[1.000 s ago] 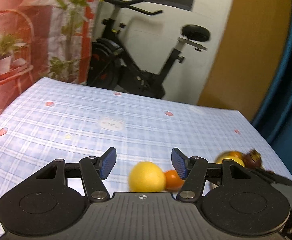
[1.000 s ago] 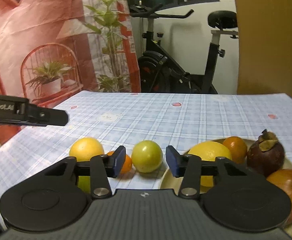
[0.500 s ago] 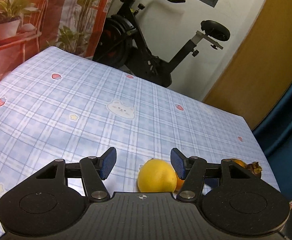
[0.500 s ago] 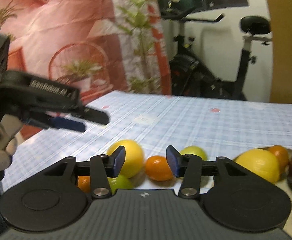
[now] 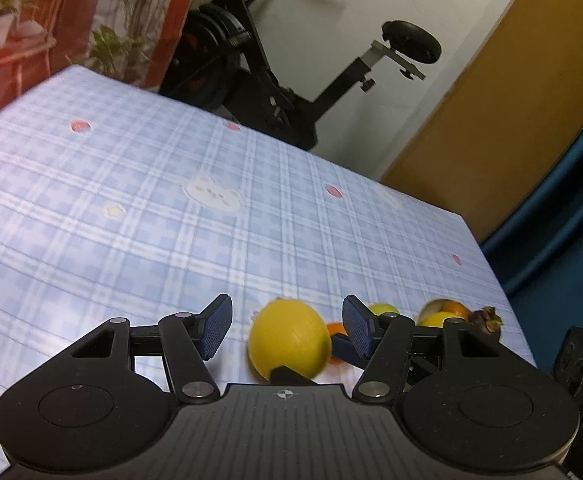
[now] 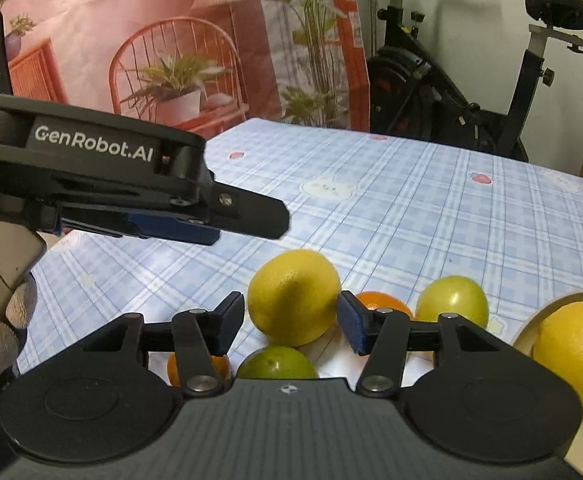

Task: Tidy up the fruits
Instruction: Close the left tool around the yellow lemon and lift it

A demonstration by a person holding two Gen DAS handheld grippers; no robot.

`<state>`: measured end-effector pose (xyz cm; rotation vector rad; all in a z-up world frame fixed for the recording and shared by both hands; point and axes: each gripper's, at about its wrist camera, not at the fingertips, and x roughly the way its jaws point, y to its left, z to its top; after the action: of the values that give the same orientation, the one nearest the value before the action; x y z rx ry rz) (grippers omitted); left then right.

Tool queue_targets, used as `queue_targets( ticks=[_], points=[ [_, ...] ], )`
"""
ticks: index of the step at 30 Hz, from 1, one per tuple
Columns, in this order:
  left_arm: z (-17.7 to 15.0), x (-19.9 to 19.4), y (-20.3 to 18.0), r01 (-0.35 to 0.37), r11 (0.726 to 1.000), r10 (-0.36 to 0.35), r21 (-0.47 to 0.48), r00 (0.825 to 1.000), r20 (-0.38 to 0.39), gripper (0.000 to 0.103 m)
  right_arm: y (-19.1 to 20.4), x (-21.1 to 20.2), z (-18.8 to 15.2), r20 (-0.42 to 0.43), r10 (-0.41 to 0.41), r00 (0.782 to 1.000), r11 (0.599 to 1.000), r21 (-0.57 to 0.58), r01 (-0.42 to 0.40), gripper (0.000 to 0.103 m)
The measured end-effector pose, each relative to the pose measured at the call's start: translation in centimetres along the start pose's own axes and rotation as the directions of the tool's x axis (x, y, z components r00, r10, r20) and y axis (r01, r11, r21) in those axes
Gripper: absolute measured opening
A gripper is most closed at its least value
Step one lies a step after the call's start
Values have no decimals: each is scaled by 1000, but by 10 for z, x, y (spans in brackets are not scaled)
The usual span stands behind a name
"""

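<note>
We have open surface (image 5: pixel 139 208) ahead and to the left, nothing on it. On the right it's crowded: lemon (image 6: pixel 293 296), orange (image 6: pixel 383 304), green fruit (image 6: pixel 451 304), plate (image 6: pixel 531 326) rim. Left gripper (image 6: pixel 247 220) hangs over the lemon.

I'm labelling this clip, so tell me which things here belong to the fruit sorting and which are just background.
Part of the job:
- large yellow lemon
- green fruit
- small orange
- plate holding more fruit
- left gripper
- right gripper

Just there:
- exercise bike
- plant-print backdrop
- checked tablecloth
</note>
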<state>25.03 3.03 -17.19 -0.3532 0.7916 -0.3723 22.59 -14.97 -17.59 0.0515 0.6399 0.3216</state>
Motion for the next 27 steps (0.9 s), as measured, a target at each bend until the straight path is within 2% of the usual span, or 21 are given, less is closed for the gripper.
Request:
queue_targets(
  ticks=[6,14,18,23,27],
  points=[
    [-6,11,10,62,997,-63,-47,998,-21,64,7,8,4,-9,-17,1000,999,-37,17,56],
    [-9,24,30,86,989,-89,-124,996,-24,61,19,18,12,-8,-27,1000,995,-100,26,56],
    [-12,26,39,77,985,-80,-156,997,-16,53,23,22,16,-9,-26,1000,994,-111,25,56],
    [-15,26,49,95,980,-98,-176,995,-6,54,26,29,21,-27,-37,999,992,-122,33,56],
    [-16,27,53,108,977,-109,-185,994,3,54,24,35,19,-61,-36,997,996,-85,31,58]
  ],
)
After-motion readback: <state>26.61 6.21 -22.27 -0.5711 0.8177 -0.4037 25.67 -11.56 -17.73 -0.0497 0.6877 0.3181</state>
